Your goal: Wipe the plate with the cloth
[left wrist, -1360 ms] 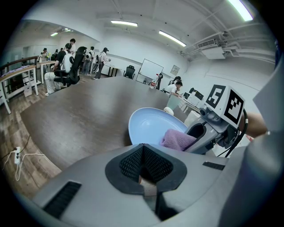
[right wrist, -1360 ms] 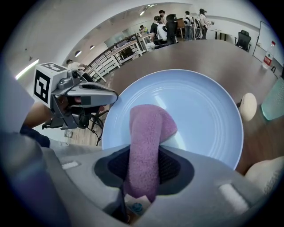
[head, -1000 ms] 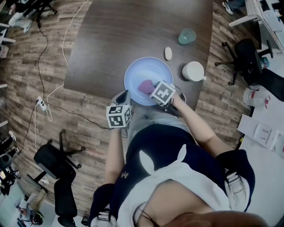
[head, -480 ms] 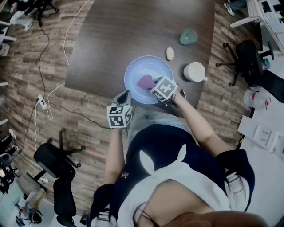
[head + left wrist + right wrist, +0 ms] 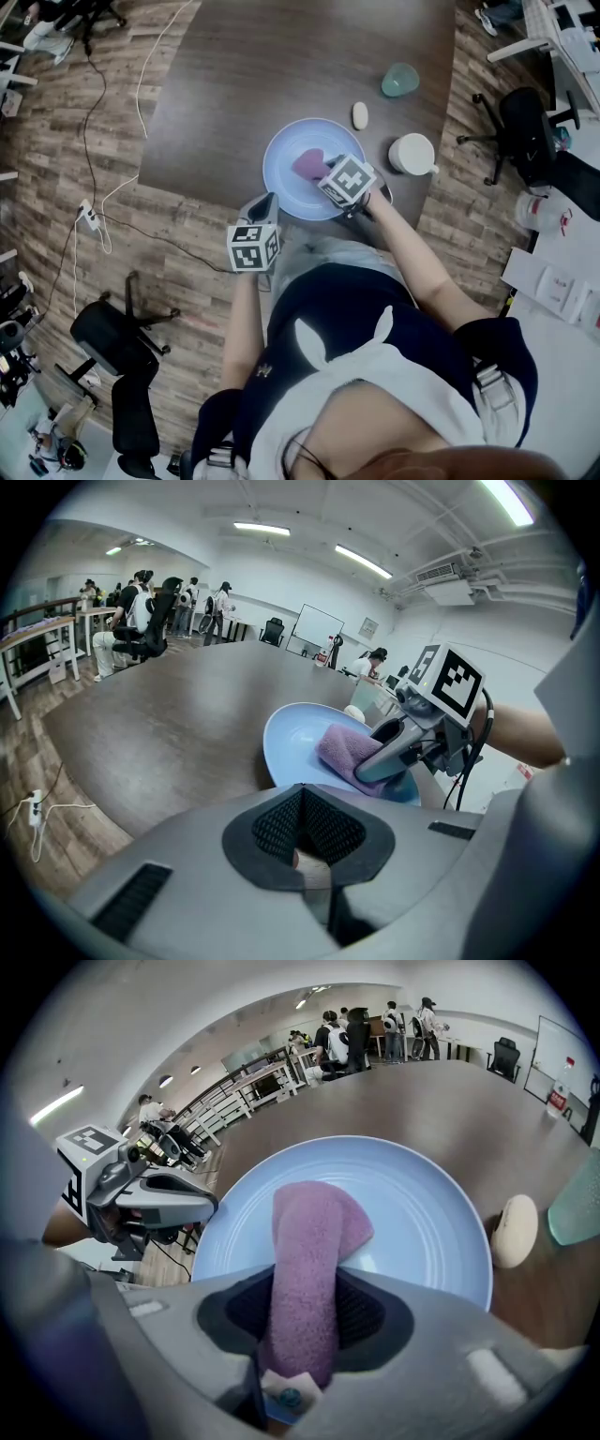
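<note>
Right gripper [image 5: 367, 766], cube with black-and-white square markers [image 5: 448, 682]: my jaws have just been opening, purple cloth [image 5: 309, 1232] pinched between them, its free end on the blue plate [image 5: 422, 1204]. Cloth tag [image 5: 281, 1399]: print unreadable. Left gripper [image 5: 302, 799]: jaws together, empty, near the plate's rim.

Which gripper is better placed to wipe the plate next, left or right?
Right. The right gripper has the purple cloth between its jaws, which have just been opening, and the cloth lies on the blue plate. The left gripper sits beside the plate's rim, jaws together, empty.
</note>
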`<action>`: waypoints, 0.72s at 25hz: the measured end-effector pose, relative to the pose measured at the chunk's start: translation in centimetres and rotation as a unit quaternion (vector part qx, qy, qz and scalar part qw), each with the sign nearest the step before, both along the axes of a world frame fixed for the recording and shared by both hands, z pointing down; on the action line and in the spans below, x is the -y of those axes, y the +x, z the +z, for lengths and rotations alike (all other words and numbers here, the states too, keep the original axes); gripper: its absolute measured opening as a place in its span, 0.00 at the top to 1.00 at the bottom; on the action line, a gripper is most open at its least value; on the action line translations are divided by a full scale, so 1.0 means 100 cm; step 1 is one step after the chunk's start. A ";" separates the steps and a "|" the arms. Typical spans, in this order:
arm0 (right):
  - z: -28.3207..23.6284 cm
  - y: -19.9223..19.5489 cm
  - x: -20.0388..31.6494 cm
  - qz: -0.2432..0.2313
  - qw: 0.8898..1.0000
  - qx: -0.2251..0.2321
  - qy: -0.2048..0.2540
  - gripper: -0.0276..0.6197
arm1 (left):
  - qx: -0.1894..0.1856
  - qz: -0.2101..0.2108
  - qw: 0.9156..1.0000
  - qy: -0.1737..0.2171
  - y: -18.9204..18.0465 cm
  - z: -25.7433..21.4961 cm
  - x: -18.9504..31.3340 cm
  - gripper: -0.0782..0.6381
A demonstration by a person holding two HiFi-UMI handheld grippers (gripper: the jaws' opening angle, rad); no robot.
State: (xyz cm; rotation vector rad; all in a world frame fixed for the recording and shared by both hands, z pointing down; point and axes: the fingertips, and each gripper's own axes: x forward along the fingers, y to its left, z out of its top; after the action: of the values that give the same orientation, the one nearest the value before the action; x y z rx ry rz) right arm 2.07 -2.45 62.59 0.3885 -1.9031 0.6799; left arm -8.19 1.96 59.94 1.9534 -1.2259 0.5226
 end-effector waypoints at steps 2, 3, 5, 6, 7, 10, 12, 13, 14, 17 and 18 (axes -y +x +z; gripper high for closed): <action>0.000 0.000 -0.002 -0.001 1.000 0.004 -0.003 0.70 | 0.005 0.000 1.000 0.001 0.001 0.000 0.000 0.88; -0.001 0.000 -0.003 -0.002 1.000 0.008 -0.004 0.67 | 0.012 0.001 1.000 0.004 0.001 0.000 0.000 0.88; -0.005 -0.003 -0.004 -0.003 1.000 0.016 0.004 0.60 | 0.026 0.000 1.000 0.014 0.000 -0.003 0.000 0.88; -0.009 -0.005 -0.003 -0.002 1.000 0.020 0.013 0.57 | 0.026 -0.002 0.999 0.020 0.000 -0.007 0.001 0.88; -0.013 -0.006 -0.001 -0.002 0.999 0.024 0.025 0.55 | 0.022 -0.005 0.999 0.025 0.000 -0.012 0.002 0.89; -0.030 -0.009 0.007 0.008 0.996 0.048 0.070 0.55 | 0.014 -0.013 0.999 0.045 -0.001 -0.028 0.006 0.88; -0.047 -0.008 0.013 0.034 0.991 0.077 0.102 0.55 | 0.016 -0.015 0.998 0.061 0.001 -0.040 0.009 0.89; -0.057 -0.008 0.016 0.049 0.988 0.095 0.115 0.55 | 0.016 -0.017 0.997 0.070 0.001 -0.048 0.010 0.89; -0.067 -0.008 0.018 0.063 0.984 0.113 0.125 0.55 | 0.014 -0.020 0.997 0.079 0.002 -0.056 0.012 0.89; -0.097 -0.011 0.016 0.090 0.971 0.164 0.148 0.56 | 0.003 -0.029 0.994 0.107 0.005 -0.082 0.014 0.88; -0.106 -0.013 0.014 0.094 0.967 0.178 0.156 0.61 | -0.002 -0.031 0.993 0.116 0.006 -0.091 0.014 0.88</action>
State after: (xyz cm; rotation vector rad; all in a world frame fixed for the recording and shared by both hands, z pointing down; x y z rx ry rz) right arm 0.77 -3.82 51.99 0.6922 -2.3478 0.6015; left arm -7.63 0.57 50.83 2.0975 -1.3920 0.3574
